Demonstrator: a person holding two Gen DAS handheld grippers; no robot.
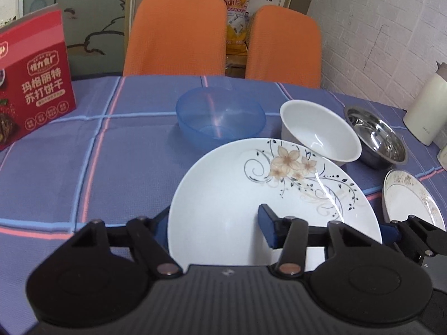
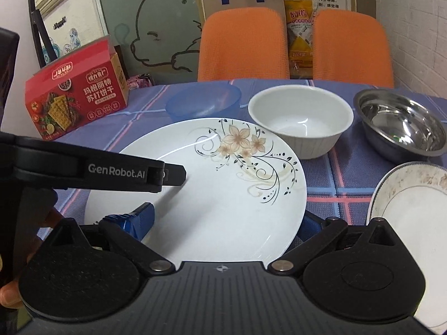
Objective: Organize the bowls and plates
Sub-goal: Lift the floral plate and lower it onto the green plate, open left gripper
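I see a red cracker box (image 2: 75,95) at the checked tablecloth's (image 1: 56,173) far left, two orange chairs (image 2: 243,44) behind it, a white jug (image 1: 426,109) at its right edge.

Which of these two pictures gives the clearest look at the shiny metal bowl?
The right wrist view. There the steel bowl sits large and sharp on the checked tablecloth, its whole rim and mirrored inside visible. In the left wrist view the same bowl is smaller, squeezed toward the right edge, and partly hidden behind the white bowl.
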